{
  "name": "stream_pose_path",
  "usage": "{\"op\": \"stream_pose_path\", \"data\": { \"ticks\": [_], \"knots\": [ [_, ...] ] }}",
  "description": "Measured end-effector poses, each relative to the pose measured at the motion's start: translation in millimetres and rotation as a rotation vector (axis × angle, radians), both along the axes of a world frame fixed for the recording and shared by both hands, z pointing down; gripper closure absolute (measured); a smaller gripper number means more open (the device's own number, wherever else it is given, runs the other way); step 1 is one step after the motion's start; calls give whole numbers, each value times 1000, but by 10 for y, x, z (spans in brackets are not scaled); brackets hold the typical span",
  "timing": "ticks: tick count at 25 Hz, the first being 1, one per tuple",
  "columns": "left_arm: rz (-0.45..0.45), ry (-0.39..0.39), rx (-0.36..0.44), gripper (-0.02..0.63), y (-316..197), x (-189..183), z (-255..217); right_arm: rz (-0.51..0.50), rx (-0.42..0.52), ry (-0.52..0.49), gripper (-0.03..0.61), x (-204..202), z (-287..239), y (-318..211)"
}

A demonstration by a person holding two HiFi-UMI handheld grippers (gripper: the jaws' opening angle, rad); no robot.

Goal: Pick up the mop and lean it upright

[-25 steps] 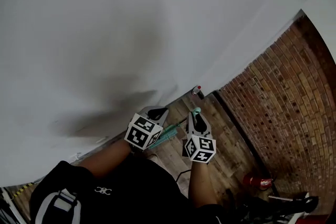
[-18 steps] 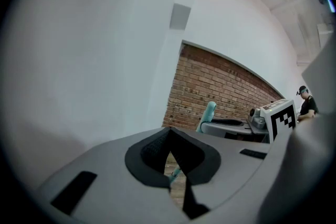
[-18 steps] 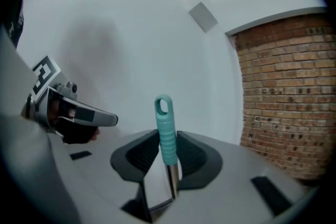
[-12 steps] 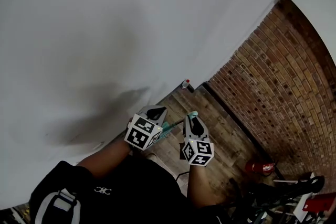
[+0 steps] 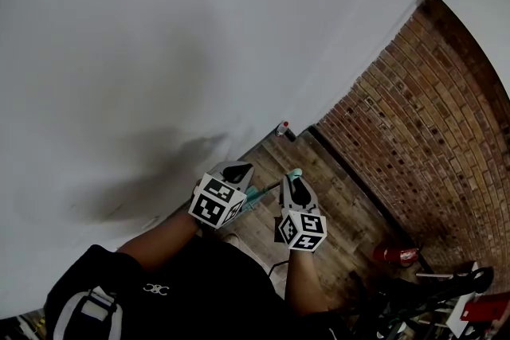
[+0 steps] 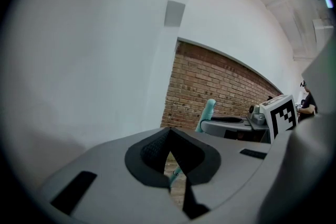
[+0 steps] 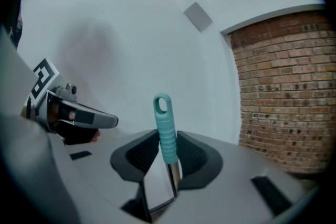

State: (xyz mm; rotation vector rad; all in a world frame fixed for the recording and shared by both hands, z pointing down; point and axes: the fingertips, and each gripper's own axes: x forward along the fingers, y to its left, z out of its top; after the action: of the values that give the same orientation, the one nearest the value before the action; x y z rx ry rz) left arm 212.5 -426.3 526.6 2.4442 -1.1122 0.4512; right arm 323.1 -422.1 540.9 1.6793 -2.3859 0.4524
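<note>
Where the white wall (image 5: 159,52) fills the left, the left gripper (image 6: 169,157) seems shut on the mop (image 7: 167,134) shaft — hard to see — and the right gripper (image 7: 169,159) clamps its teal grip. Leaned too shallow, it could slide down the smooth wall.

The view swung, baring more brick wall (image 5: 414,115) beside the mop (image 5: 293,173).

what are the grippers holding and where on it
The mop: the right gripper clamps the lower end of its teal ribbed grip; the left gripper appears to pinch the shaft lower down.
</note>
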Motion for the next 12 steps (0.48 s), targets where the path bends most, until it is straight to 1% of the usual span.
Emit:
{"op": "stream_pose_path", "data": {
  "ticks": [7,12],
  "knots": [
    [-42,-2,-1,618,44,-128,-10,-37,11,9,466,-140,13,-80],
    [-106,-2,0,618,141,-340,-56,-118,9,21,465,-423,27,-218]
  ]
}}
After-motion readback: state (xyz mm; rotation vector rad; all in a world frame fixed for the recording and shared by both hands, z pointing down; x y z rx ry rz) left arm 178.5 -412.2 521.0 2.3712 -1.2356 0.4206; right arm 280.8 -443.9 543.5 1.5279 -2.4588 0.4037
